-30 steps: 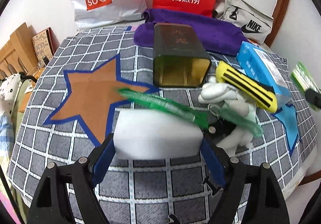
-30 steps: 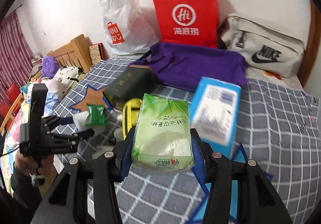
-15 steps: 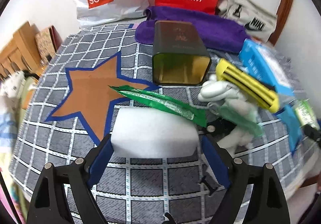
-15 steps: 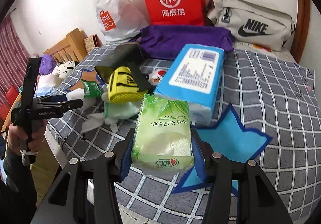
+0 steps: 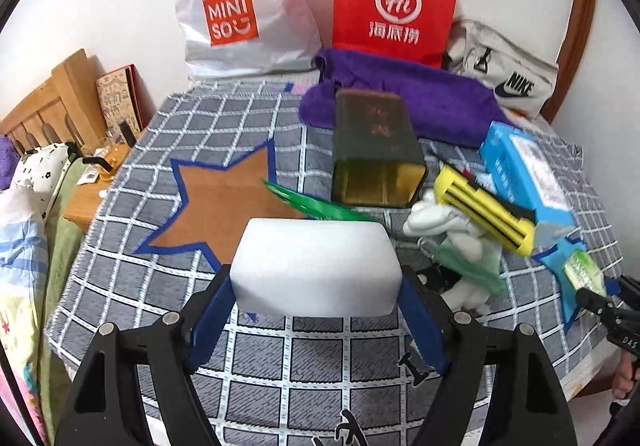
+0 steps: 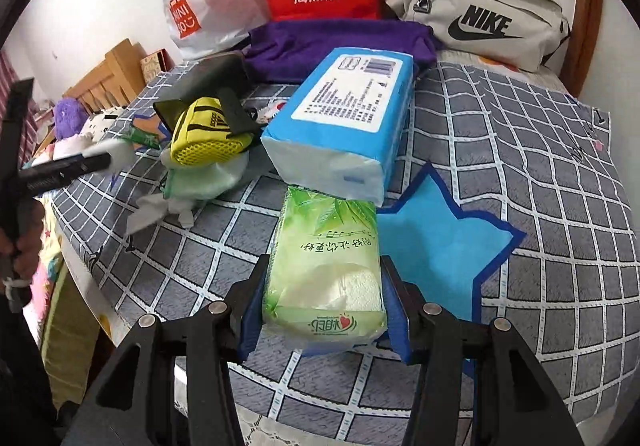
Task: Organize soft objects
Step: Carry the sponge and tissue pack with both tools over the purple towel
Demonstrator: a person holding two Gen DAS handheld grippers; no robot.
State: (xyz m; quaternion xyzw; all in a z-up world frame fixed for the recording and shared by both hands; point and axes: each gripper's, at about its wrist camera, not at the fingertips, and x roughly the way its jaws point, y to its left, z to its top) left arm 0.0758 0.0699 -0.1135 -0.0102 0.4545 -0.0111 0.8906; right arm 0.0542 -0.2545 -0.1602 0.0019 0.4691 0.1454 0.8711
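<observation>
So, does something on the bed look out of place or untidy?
Yes. Most items lie in a jumble between the stars: the dark tin is tipped on its side, the yellow pouch lies on crumpled white and green soft things, and the blue tissue pack leans tilted.

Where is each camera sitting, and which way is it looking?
Left wrist view: sits on the left claw, looking down along its fingers at the white foam block it grips and the brown paper star; the right claw pokes in at the right edge.
Right wrist view: sits on the right claw, looking down at the green tissue pack it grips and the blue paper star; the left claw and a hand show at left.
Both see the red paper bag and purple towel.
</observation>
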